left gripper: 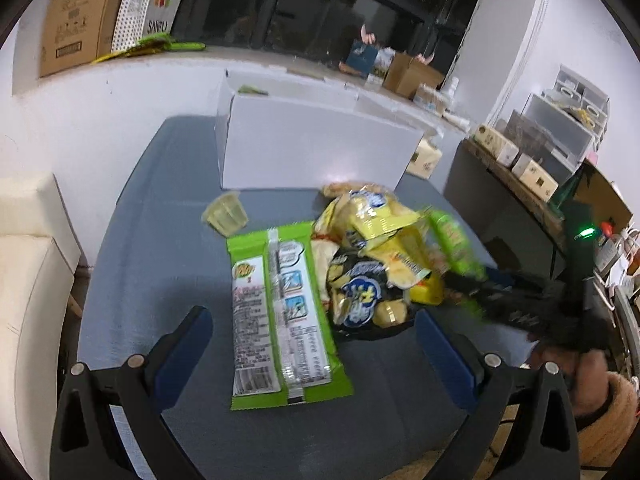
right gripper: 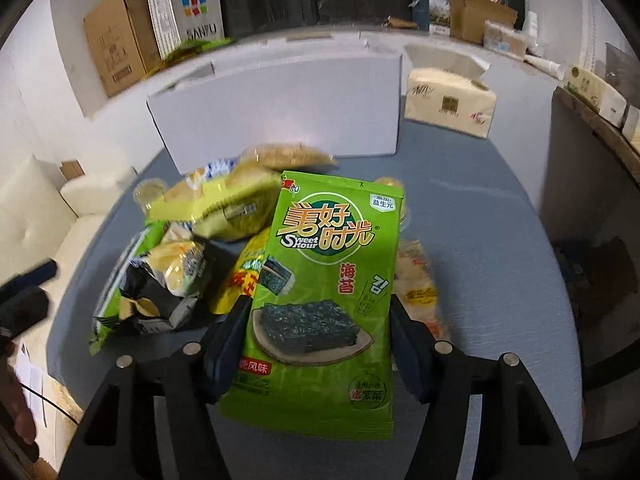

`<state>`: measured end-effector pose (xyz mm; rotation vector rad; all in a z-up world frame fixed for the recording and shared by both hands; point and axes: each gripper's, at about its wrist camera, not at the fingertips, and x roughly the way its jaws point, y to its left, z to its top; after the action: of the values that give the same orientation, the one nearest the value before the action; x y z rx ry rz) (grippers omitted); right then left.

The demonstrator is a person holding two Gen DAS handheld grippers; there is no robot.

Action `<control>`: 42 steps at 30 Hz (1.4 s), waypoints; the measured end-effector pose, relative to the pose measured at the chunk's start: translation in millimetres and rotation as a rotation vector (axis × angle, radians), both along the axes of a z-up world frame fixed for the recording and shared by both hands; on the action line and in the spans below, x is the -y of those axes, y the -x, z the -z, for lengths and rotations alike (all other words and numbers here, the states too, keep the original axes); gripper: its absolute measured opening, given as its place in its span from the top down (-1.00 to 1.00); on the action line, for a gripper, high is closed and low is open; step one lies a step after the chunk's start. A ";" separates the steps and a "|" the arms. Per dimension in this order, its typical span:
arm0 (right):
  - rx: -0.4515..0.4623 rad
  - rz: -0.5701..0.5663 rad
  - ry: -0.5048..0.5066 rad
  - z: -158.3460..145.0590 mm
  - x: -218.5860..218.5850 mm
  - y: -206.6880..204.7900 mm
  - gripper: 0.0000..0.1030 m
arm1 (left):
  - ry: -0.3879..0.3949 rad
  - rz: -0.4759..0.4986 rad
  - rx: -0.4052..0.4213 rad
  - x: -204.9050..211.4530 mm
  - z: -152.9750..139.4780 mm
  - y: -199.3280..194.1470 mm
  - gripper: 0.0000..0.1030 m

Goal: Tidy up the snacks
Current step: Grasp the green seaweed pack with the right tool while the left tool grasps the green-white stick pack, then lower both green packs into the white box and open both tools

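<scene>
Right tool [right gripper: 318, 340] first: its two blue-padded fingers sit on either side of a green seaweed snack packet [right gripper: 326, 300], pinching it by the edges, front face toward the camera with the dark seaweed square printed on it. The packet appears held above the grey bench [right gripper: 500, 240], its top end pointing toward the white cardboard box [right gripper: 280, 108] at the back. From the left wrist view this same tool shows as a dark blur at the right edge with a streak of green in it.

Left tool [left gripper: 314, 344] now: fingers spread wide, nothing between the pads. Just ahead of it, flat on the bench, lies a second green packet [left gripper: 280, 316], back side up with its seam and printed panel showing.

To the right of that packet, touching it, is the pile: a yellow chip bag [left gripper: 380, 220] on top and a black-and-yellow chip bag [left gripper: 360, 292] beneath. A small pale jelly cup [left gripper: 226, 214] stands apart on the left, near the box.

A pack of tissues [right gripper: 450, 102] sits beside the box's right end.
</scene>
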<state>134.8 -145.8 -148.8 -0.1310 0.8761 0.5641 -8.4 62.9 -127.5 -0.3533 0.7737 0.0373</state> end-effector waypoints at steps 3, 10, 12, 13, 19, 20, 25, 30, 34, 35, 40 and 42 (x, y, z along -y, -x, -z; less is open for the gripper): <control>0.021 0.008 -0.040 -8.9 10.7 4.8 -0.34 | 0.055 -0.019 -0.022 -11.3 9.0 -5.7 -0.99; 0.028 0.009 -0.074 -17.4 20.6 7.6 -0.34 | 0.208 -0.061 -0.113 -41.9 30.7 -47.1 -0.99; 0.029 0.006 -0.082 -18.3 22.3 8.4 -0.34 | 0.251 -0.064 -0.161 -46.4 41.9 -58.6 -0.99; 0.032 0.005 -0.087 -18.9 23.7 9.2 -0.34 | 0.264 -0.069 -0.182 -48.0 47.6 -61.6 -0.99; 0.036 0.000 -0.094 -19.5 28.0 13.2 -0.35 | 0.173 -0.031 -0.216 -36.2 47.7 -68.2 -0.88; 0.035 -0.003 -0.094 -19.5 27.3 13.4 -0.35 | 0.132 -0.018 -0.218 -31.2 47.3 -68.1 -0.53; 0.035 -0.018 -0.090 -18.5 24.6 14.9 -0.35 | 0.053 -0.001 -0.178 -24.1 41.8 -61.1 -0.22; 0.040 -0.022 -0.105 -21.2 25.2 15.1 -0.35 | 0.026 0.000 -0.062 -23.4 16.0 -45.7 -0.21; 0.048 -0.035 -0.146 -29.9 23.1 9.7 -0.35 | 0.045 0.007 0.033 -27.6 -15.0 -40.5 -0.21; 0.049 -0.039 -0.159 -33.6 21.6 6.4 -0.35 | 0.048 0.009 0.049 -30.7 -20.9 -42.8 -0.21; 0.106 -0.095 -0.176 -65.0 2.4 -26.4 -0.35 | 0.045 0.044 0.148 -43.0 -65.6 -78.3 -0.21; 0.144 -0.099 -0.176 -82.5 -8.4 -48.7 -0.35 | 0.020 0.030 0.171 -51.4 -84.1 -101.0 -0.21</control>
<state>183.5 -137.4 -66.3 -0.0540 0.6789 0.7129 92.6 114.3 -43.4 -0.3589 0.6105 -0.0281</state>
